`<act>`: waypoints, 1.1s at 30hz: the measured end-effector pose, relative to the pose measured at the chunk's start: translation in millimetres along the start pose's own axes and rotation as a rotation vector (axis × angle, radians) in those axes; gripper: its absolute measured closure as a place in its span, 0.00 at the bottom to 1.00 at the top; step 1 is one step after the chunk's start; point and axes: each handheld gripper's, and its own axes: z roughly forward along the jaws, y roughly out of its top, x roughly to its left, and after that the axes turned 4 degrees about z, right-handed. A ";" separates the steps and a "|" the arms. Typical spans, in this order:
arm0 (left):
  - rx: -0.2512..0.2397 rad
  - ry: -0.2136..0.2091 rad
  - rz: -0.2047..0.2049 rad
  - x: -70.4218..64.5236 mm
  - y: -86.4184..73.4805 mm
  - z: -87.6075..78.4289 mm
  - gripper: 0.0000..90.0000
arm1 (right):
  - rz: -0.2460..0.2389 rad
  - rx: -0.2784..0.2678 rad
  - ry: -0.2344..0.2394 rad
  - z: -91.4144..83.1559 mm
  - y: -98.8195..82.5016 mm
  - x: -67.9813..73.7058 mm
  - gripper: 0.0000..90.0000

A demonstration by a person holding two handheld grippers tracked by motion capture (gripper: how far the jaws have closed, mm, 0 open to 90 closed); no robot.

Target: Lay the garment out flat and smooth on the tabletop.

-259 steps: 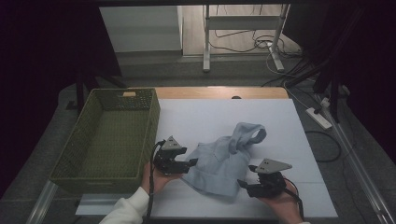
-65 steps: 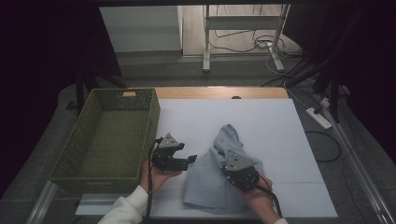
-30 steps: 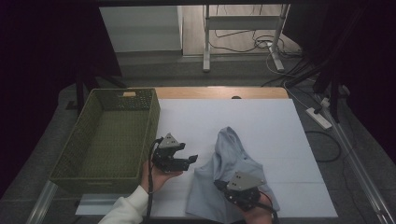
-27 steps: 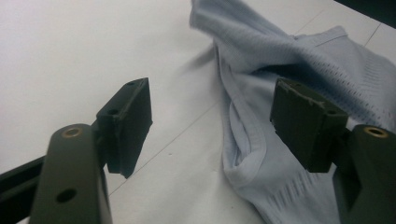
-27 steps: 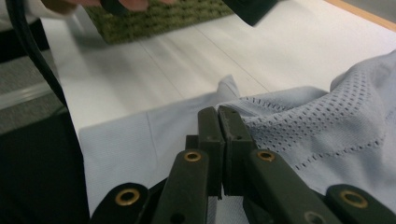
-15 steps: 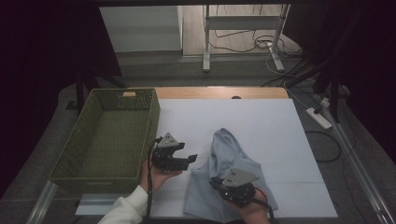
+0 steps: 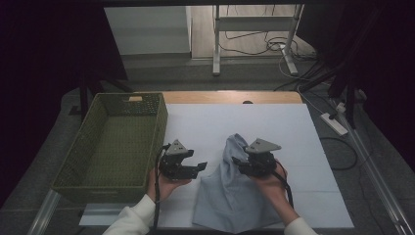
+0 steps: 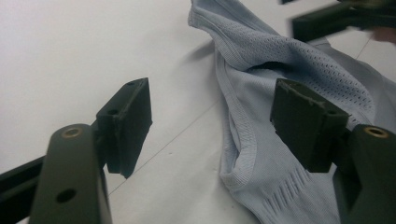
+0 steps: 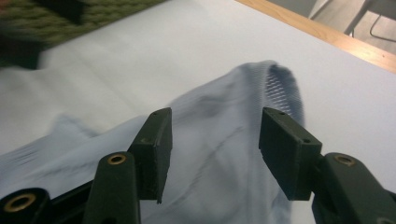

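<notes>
A light blue knitted garment (image 7: 234, 196) lies crumpled on the white table sheet, with a raised fold at its far end (image 7: 236, 143). My right gripper (image 7: 239, 163) hovers over the middle of the garment. Its jaws have just been opening and now stand open in the right gripper view (image 9: 212, 126), with the cloth (image 9: 219, 154) below them and nothing pinched. My left gripper (image 7: 198, 168) rests just left of the garment, open. In the left gripper view (image 8: 210, 109) the garment's ribbed edge (image 8: 243, 154) lies near the right jaw, untouched.
A green woven basket (image 7: 155, 128) stands at the left of the table, close to my left hand. The wooden table edge (image 7: 230, 97) runs along the far side. Bare white sheet (image 7: 288, 127) lies beyond and to the right of the garment.
My right gripper has let go of the garment, opened, and moved away from the front edge toward the garment's middle. The left gripper has stayed put.
</notes>
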 end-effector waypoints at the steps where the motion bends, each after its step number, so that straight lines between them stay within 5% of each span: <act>1: 0.001 0.000 -0.001 0.2 -0.3 0.1 0.33 | 0.002 0.007 -0.010 5.9 1.6 -3.7 0.47; 13: 0.001 0.006 -0.003 0.5 -1.1 -0.1 0.33 | 0.074 0.086 -0.003 47.0 3.5 -28.4 0.51; 18: 0.001 0.006 -0.001 0.6 -1.1 -0.3 0.33 | 0.044 0.155 0.060 55.5 -3.3 -29.8 0.81; 21: 0.001 0.006 0.001 0.6 -1.0 -0.3 0.33 | 0.009 0.127 0.053 51.3 -2.7 -27.9 0.95; 27: 0.001 0.006 0.005 -0.1 -0.9 -0.5 0.33 | -0.035 0.035 -0.013 26.4 4.3 -30.5 0.96; 33: -0.004 0.013 0.004 0.3 -0.8 -0.9 0.33 | -0.001 -0.072 -0.100 -11.3 3.8 -52.4 0.96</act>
